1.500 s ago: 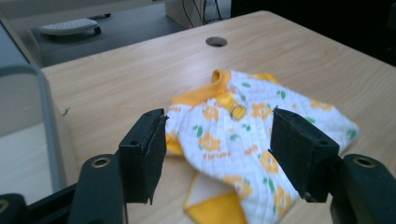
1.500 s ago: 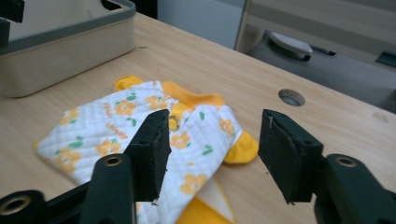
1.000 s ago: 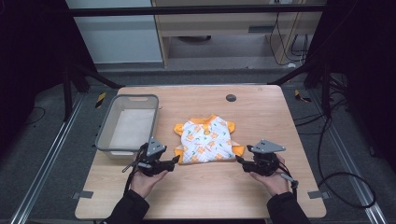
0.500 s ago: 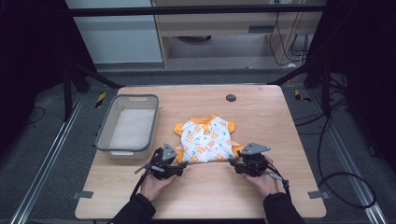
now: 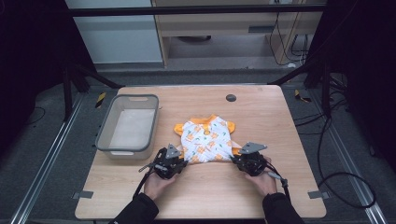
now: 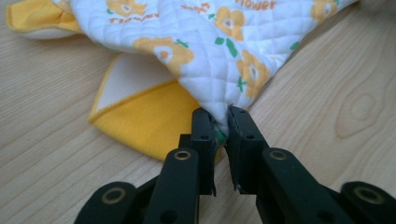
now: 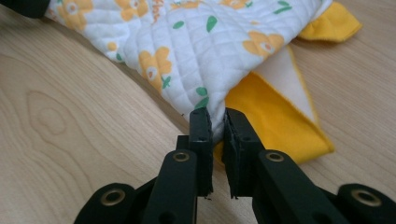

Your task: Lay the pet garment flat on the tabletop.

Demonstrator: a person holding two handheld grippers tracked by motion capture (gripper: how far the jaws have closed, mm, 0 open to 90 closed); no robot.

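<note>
A: Where is the white quilted baby garment with orange flower print and yellow trim [image 5: 206, 141] found?

B: It is laid flat on the light wooden table [image 5: 280, 121], about in the middle, with its yellow collar turned to the far side. Its near hem is stretched between the two tools. A grey plastic tub with a pale lining [image 5: 128, 125] is seen to its left, near but apart from the cloth.

A: How is the left gripper [image 5: 173, 163] set?

B: It is clamped on the near left corner of the garment. In the left gripper view, the quilted corner is pinched between the two black jaws, which are drawn almost together with only the cloth between them. A yellow flap with a white lining [image 6: 140, 109] is seen lying on the wood just beside the jaws, under the printed layer.

A: And the right gripper [image 5: 243, 161]?

B: It is clenched likewise on the near right corner. In the right gripper view, the cloth's corner is nipped between the jaws, and a matching yellow flap [image 7: 275, 116] is spread on the wood beside them.

A: How are the hands placed?

B: Each tool is held low over the near part of the table, with dark sleeves [image 5: 140, 210] seen at the bottom edge of the high view. The small dark round inset [image 5: 230, 98] near the far edge is left uncovered.
</note>
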